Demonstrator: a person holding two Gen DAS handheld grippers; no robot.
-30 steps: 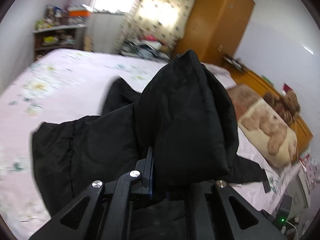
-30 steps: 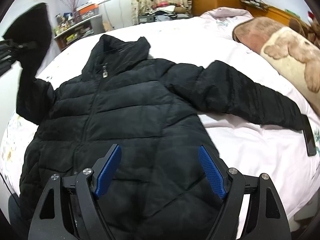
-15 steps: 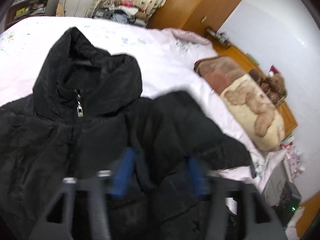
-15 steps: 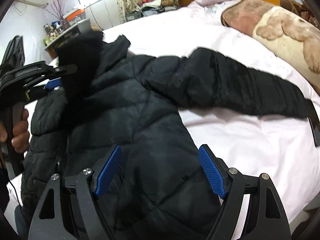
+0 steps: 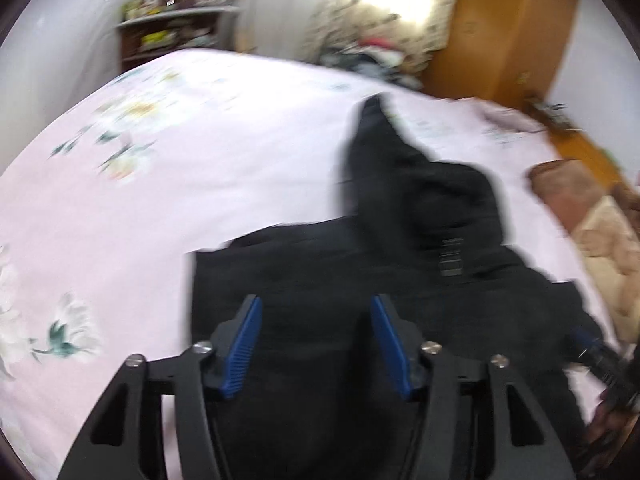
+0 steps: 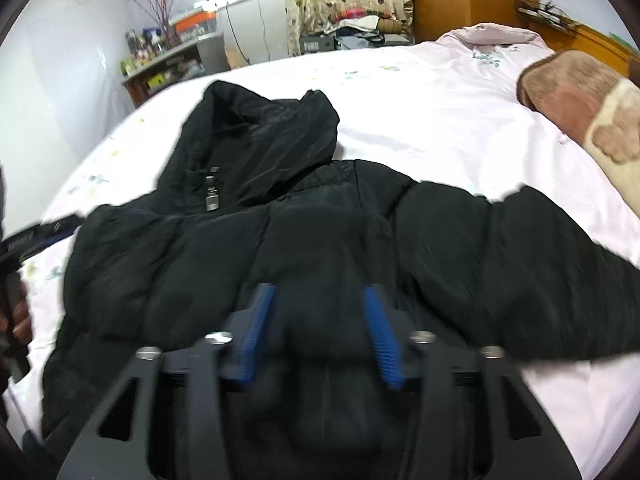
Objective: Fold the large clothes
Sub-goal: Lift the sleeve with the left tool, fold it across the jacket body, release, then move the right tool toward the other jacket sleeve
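A black puffer jacket lies front up on the pink bed, collar away from me. One sleeve is folded across the chest; the other sleeve stretches out to the right. My left gripper is open and empty just above the jacket's left side. My right gripper is open, its blue pads either side of a bulge of the folded sleeve's fabric, not pinching it. The left gripper also shows at the left edge of the right wrist view.
The floral pink bedsheet spreads left of the jacket. A brown teddy-bear blanket lies at the right. A shelf, a wardrobe and a clothes pile stand beyond the bed.
My left gripper let go of the sleeve it carried, laid it across the jacket's chest and pulled back to the left. My right gripper moved forward and narrowed around the fabric.
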